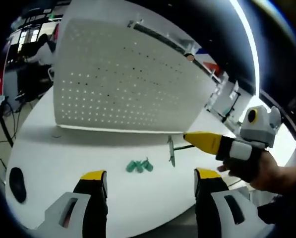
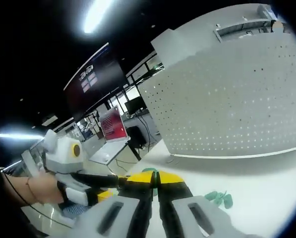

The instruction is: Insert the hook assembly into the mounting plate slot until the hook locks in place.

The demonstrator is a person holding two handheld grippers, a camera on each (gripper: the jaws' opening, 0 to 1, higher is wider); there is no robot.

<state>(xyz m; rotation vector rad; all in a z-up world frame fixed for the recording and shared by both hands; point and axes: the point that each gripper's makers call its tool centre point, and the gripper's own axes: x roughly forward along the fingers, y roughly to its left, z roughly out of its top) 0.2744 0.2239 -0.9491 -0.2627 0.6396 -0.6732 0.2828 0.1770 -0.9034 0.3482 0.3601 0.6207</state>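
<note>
white table (image 1: 63, 163) | L view: hook (image 1: 171, 151) | R gripper (image 2: 155, 177) closed

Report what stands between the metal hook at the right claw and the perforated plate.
Nothing visible does. In the left gripper view, only bare white table separates the metal hook from the perforated plate; the green pieces lie nearer the camera, off that path.

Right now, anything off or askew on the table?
Nothing looks damaged or spilled. The white pegboard stands upright on the table. A small cluster of green pieces lies loose in front of it. The right gripper holds a thin metal hook just above the tabletop, not yet at the board. The left gripper is open and empty.
</note>
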